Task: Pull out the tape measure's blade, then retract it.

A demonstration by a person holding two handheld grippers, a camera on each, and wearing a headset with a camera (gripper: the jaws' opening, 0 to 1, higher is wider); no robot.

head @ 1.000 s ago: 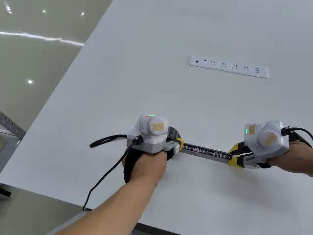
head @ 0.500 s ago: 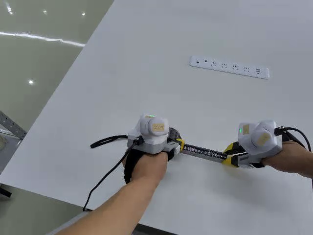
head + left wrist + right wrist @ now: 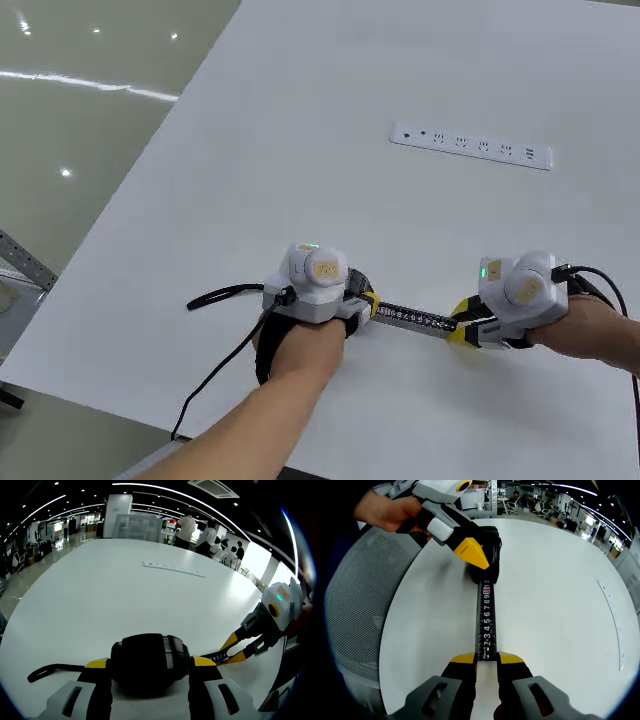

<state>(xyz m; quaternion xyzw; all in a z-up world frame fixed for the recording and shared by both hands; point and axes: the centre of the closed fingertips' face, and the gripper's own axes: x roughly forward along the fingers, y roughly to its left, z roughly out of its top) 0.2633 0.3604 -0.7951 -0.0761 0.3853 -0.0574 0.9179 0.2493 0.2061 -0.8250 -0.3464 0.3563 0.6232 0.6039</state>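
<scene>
We've got the L gripper (image 3: 365,300) clamped round the chunky black tape measure case (image 3: 150,662) on the white table (image 3: 300,150). The R gripper (image 3: 486,658) is pinching the tip of its dark numbered steel blade (image 3: 485,615), which is stretched out btwn them.

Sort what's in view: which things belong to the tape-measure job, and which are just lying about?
In the job:
- case, held in the left gripper
- blade, part way out, its end in the right gripper

Lying about:
- power strip, further up the table
</scene>
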